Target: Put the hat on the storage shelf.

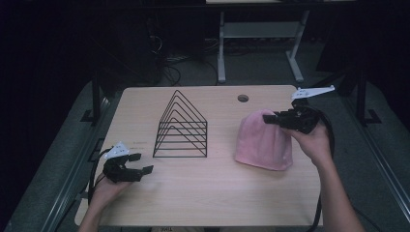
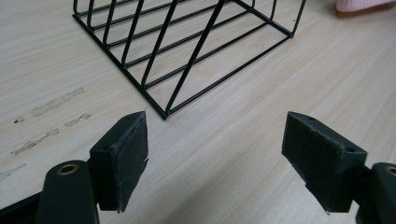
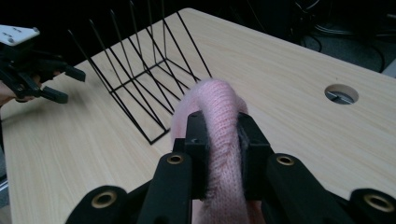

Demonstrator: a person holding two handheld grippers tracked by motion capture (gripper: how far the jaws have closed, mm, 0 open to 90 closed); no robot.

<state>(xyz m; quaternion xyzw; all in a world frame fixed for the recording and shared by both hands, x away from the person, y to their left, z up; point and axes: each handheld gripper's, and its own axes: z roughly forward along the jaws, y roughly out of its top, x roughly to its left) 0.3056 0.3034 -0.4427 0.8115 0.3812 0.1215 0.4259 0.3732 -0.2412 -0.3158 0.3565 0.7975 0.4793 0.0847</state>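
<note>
Two grippers in play. Left gripper sits idle at the near table edge, jaws wide and empty. Right gripper is clamped on a fold at the top of the hat: lift step, brim seemingly on the table, right of the rack. Next move likely needs a clean raise, then carry toward the rack. Hat: pink, fuzzy knit, soft, slumped.

Pink hat (left gripper view) cropped at top edge
</note>
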